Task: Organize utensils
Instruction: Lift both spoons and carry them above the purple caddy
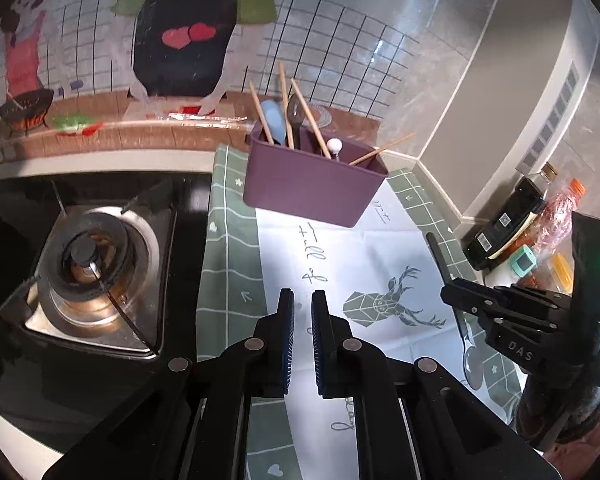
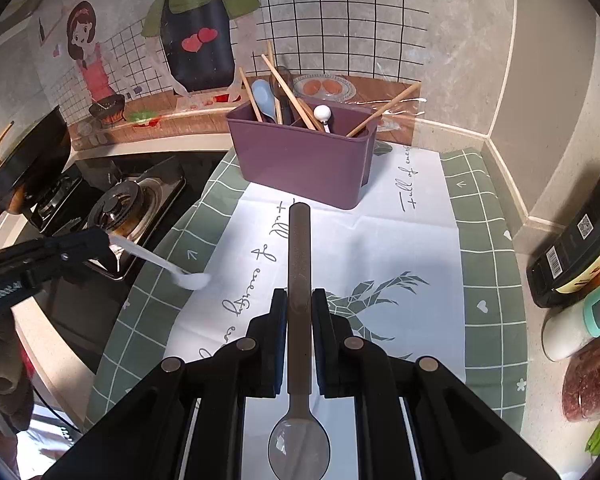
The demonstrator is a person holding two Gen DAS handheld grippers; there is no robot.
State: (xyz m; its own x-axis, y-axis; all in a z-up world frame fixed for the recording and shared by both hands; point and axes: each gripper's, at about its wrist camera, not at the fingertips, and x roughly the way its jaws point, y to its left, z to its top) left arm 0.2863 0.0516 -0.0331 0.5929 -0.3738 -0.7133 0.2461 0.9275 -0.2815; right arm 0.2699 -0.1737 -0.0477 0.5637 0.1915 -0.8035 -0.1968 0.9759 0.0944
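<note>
A purple two-compartment holder (image 1: 312,188) (image 2: 300,160) stands at the back of the cloth. Chopsticks, a blue spoon (image 2: 262,96) and a dark spoon fill its left half; a white-knobbed utensil (image 2: 323,113) and one chopstick lean in its right half. My right gripper (image 2: 300,300) (image 1: 448,292) is shut on a brownish translucent spoon (image 2: 299,248), handle pointing ahead at the holder, bowl back by the camera. My left gripper (image 1: 302,320) (image 2: 108,240) is shut; the right wrist view shows a white spoon (image 2: 160,262) slanting down from its tips. In its own view that spoon barely shows.
A green-and-white cloth (image 1: 228,240) (image 2: 488,240) covers the counter. A gas burner (image 1: 88,264) (image 2: 124,204) and a pan (image 2: 28,160) are on the left. Bottles (image 1: 508,224) (image 2: 576,248), a teal-topped gadget (image 2: 596,312) and jars crowd the right corner. A wall runs behind the holder.
</note>
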